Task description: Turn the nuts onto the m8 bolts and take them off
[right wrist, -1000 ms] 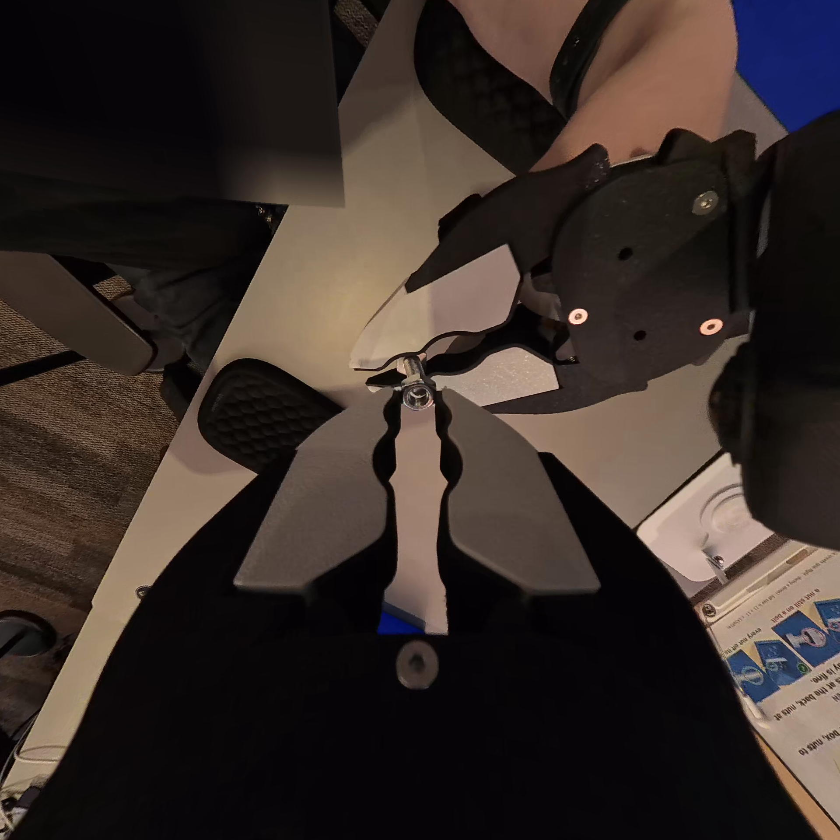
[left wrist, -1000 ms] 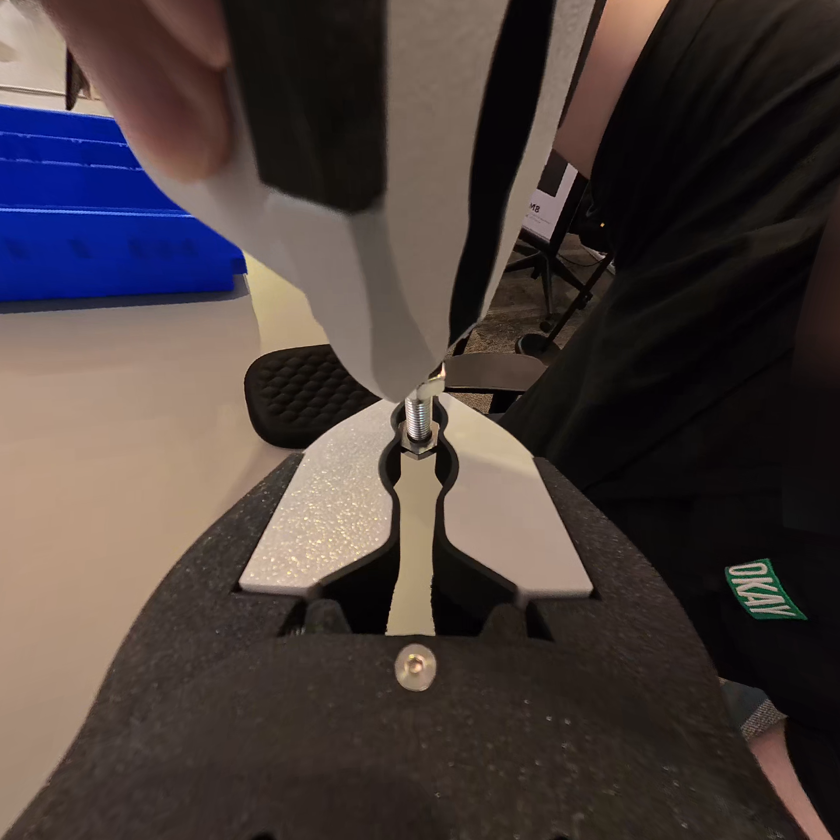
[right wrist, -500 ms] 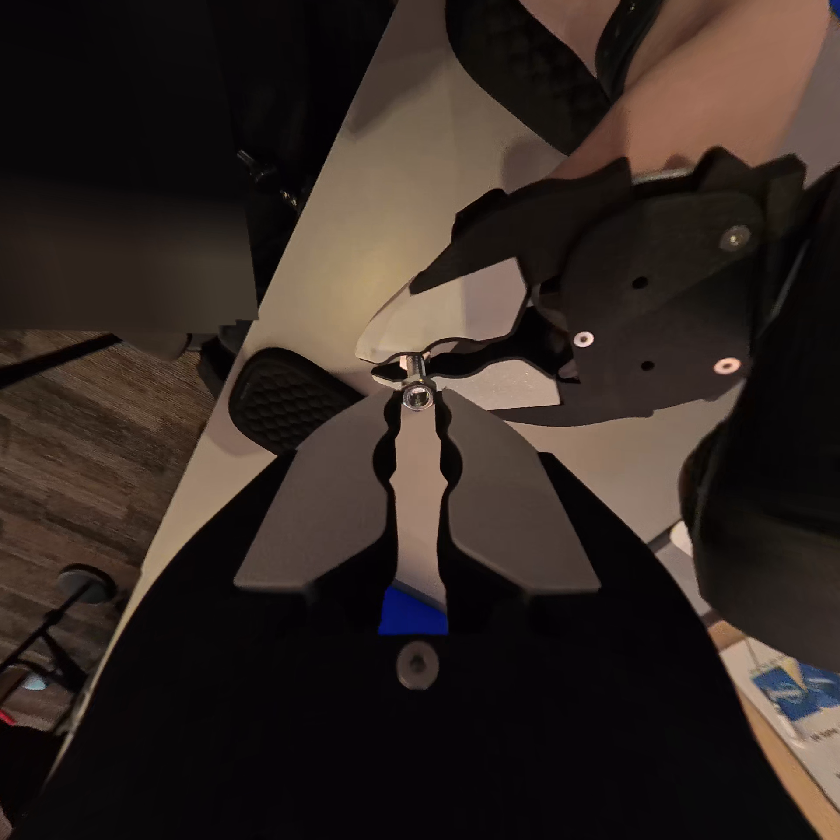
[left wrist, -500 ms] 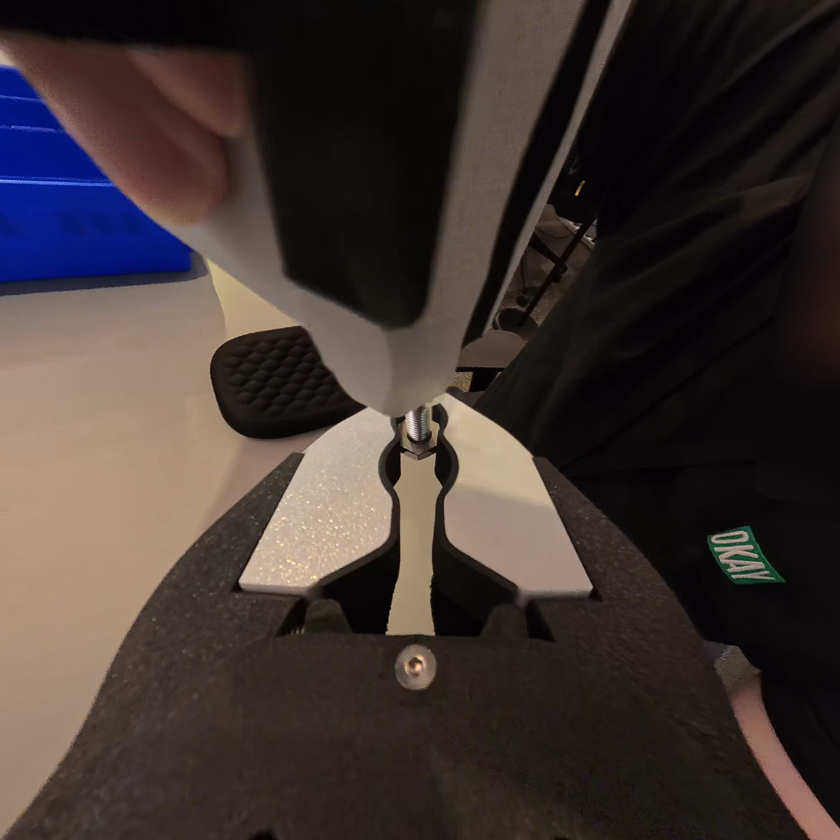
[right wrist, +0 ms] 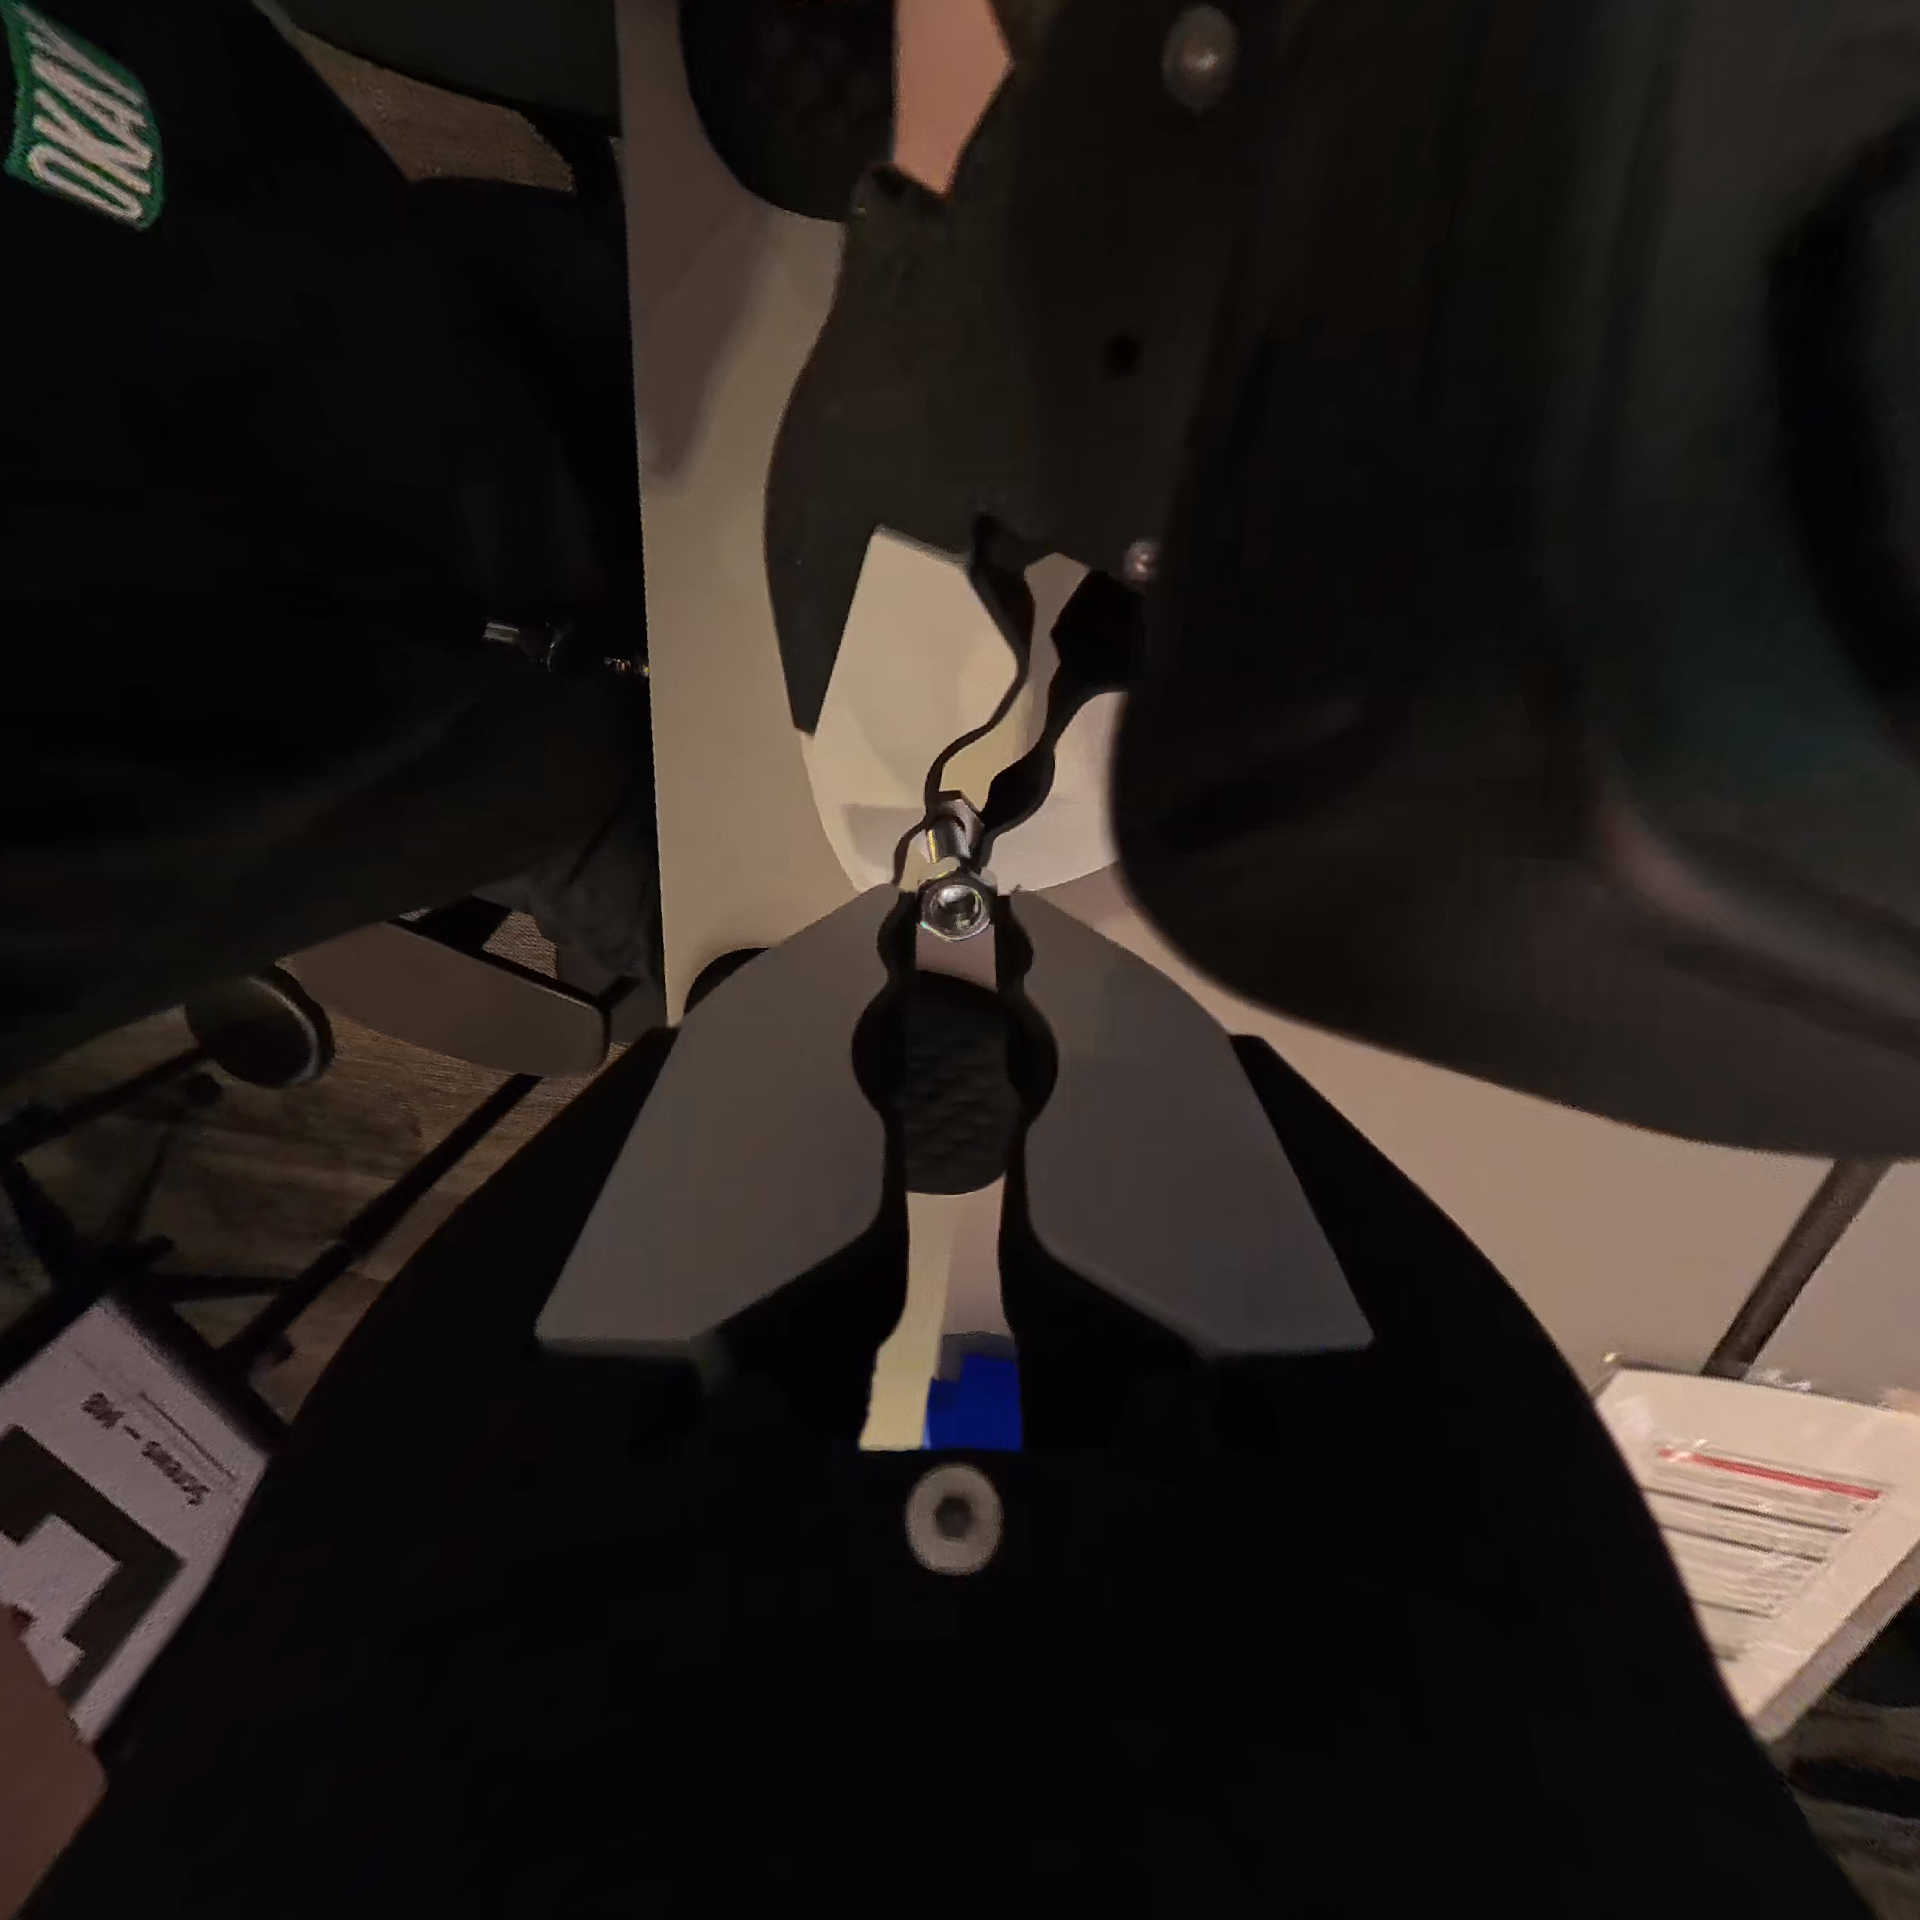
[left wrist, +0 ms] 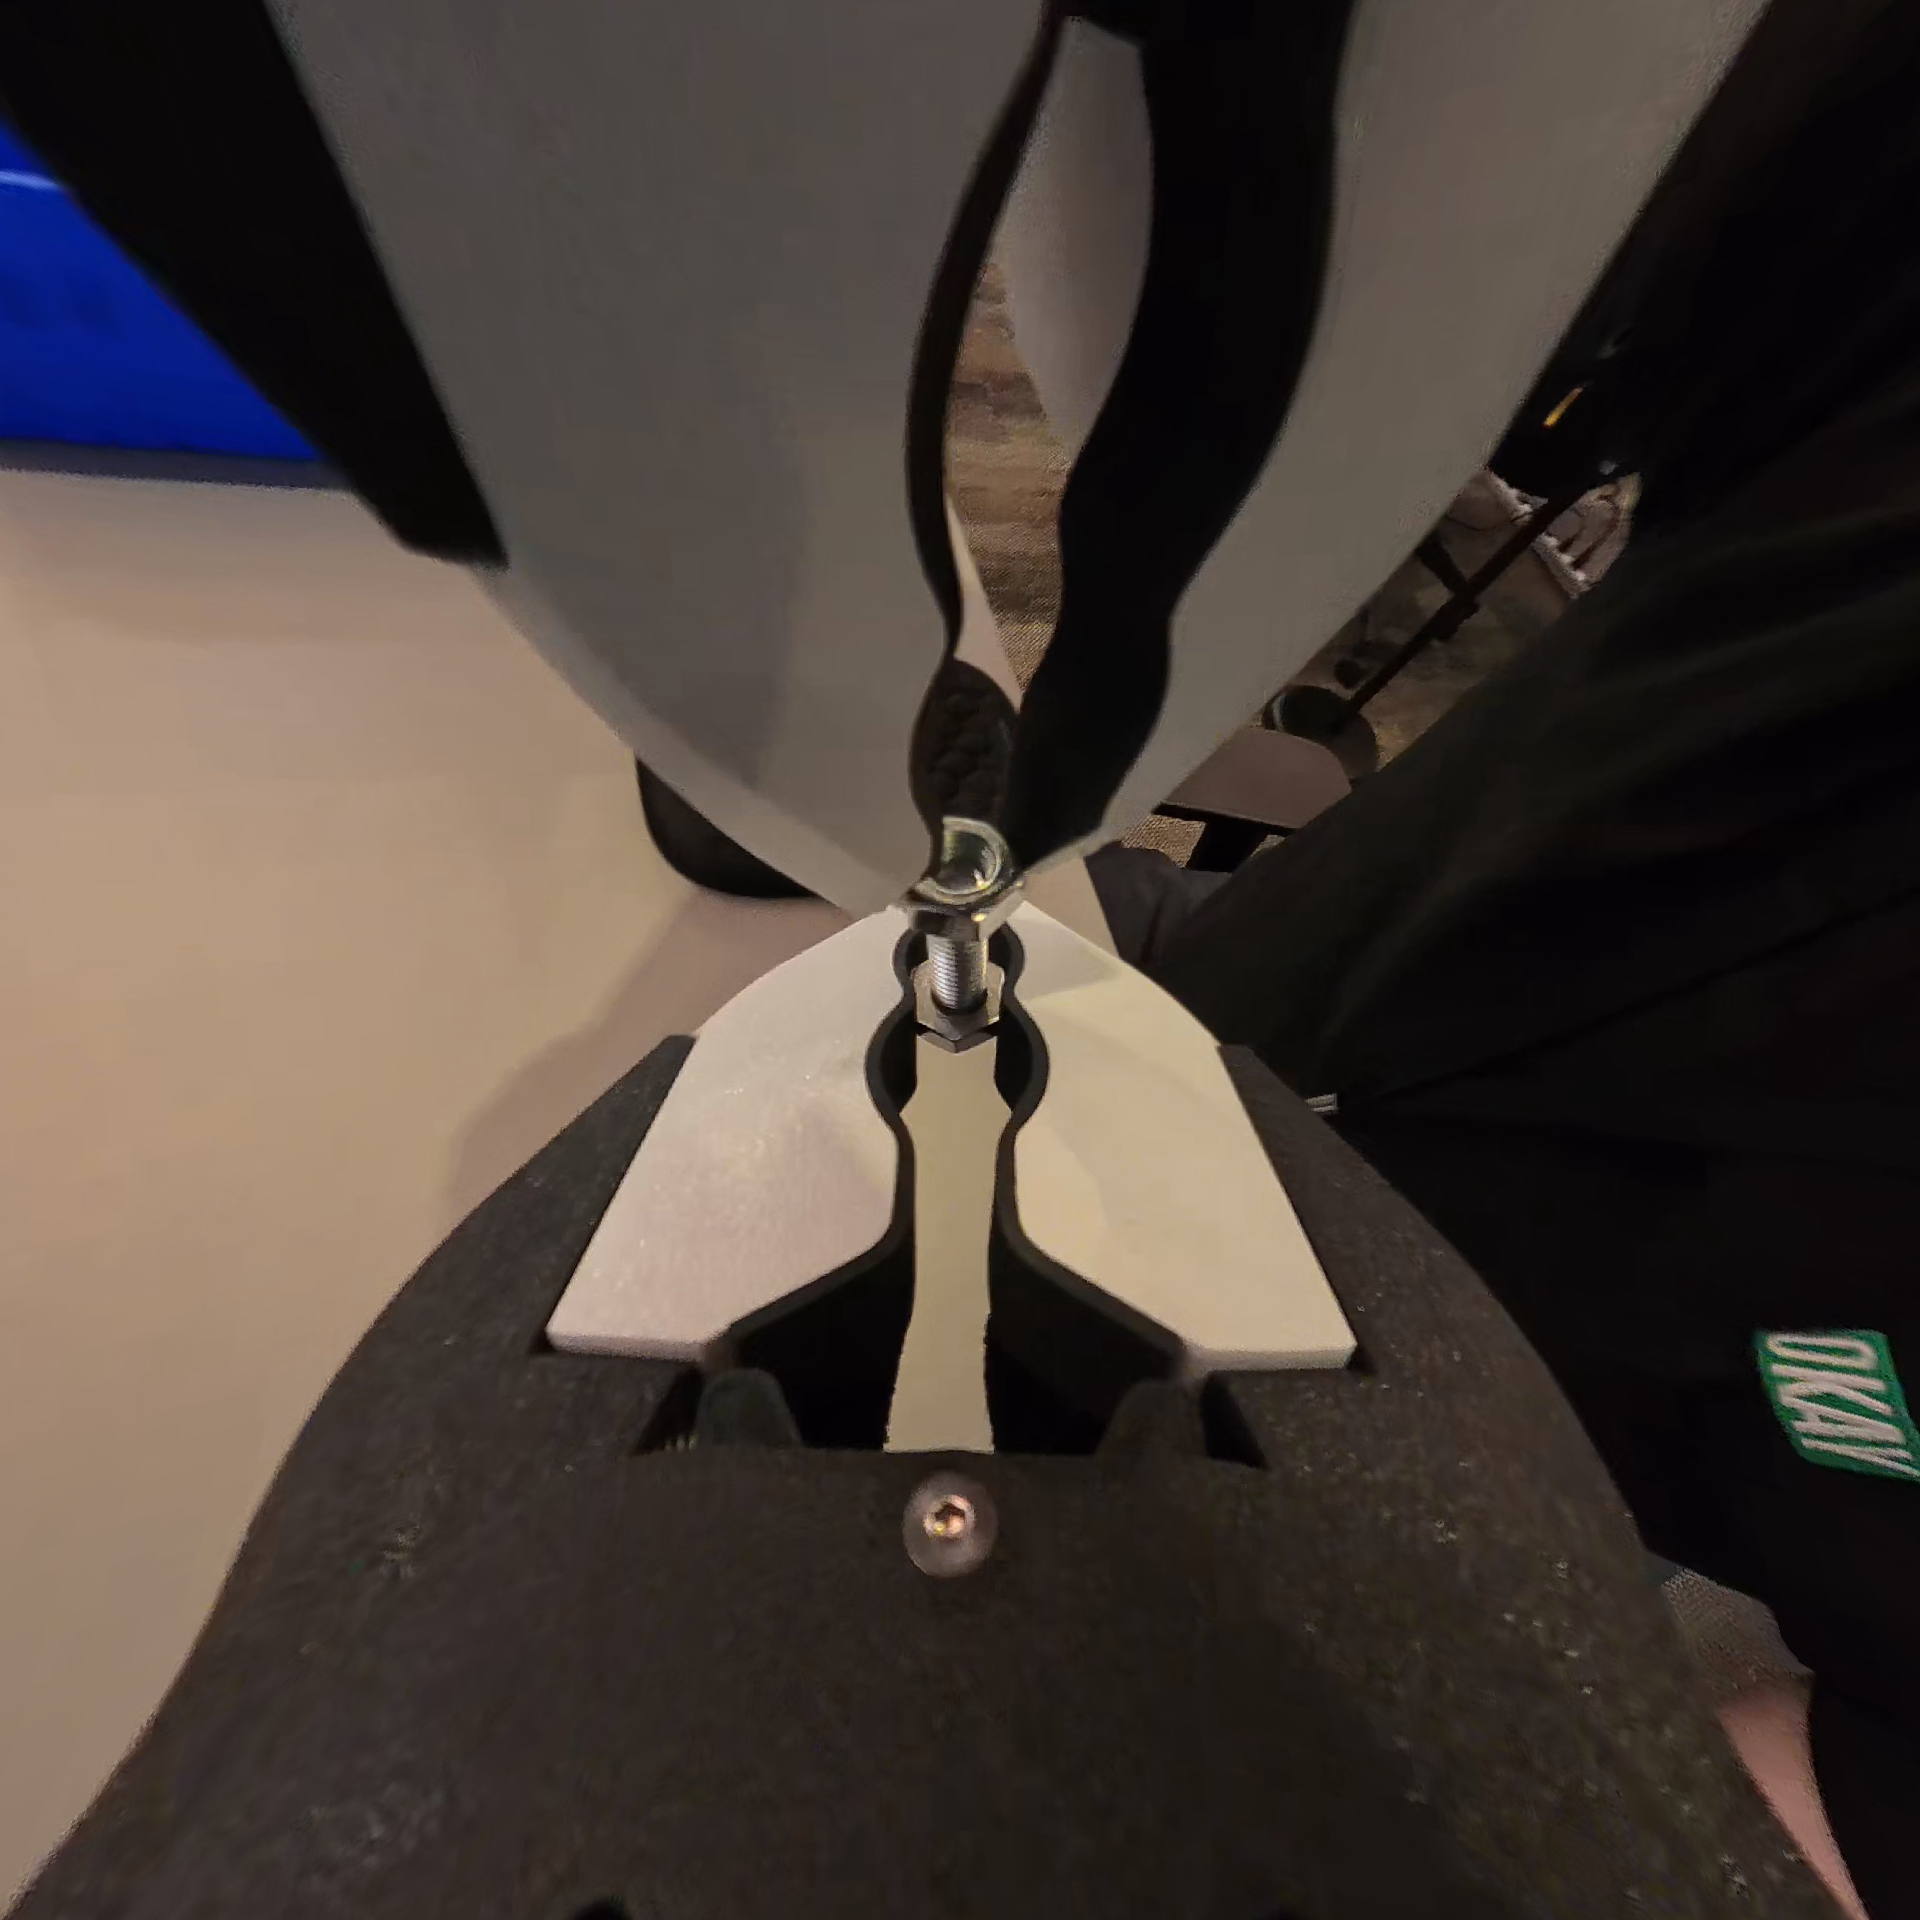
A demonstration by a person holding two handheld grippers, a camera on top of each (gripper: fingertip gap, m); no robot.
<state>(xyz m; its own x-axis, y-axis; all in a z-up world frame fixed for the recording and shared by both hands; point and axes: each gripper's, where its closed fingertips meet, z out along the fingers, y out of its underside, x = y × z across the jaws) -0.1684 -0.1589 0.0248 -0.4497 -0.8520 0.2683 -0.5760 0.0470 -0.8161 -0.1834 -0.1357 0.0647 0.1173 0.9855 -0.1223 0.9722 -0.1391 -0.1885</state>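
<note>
The right gripper [left wrist: 961, 873] fills the upper left wrist view, hiding the room beyond. Its fingers pinch the bolt [left wrist: 956, 961] by its head. The left gripper [left wrist: 951, 1023], tip to tip with it, clamps the nut [left wrist: 954, 1029] on the bolt's thread.

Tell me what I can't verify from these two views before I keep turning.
1. Bolt tip, left wrist view: hidden inside the nut and the left gripper shut on it, so thread depth is unknown.
2. Bolt shank, right wrist view: foreshortened behind its own head, held in the right gripper; small and dim.
3. Table beneath the work: blocked by the gripper bodies in both views.
</note>
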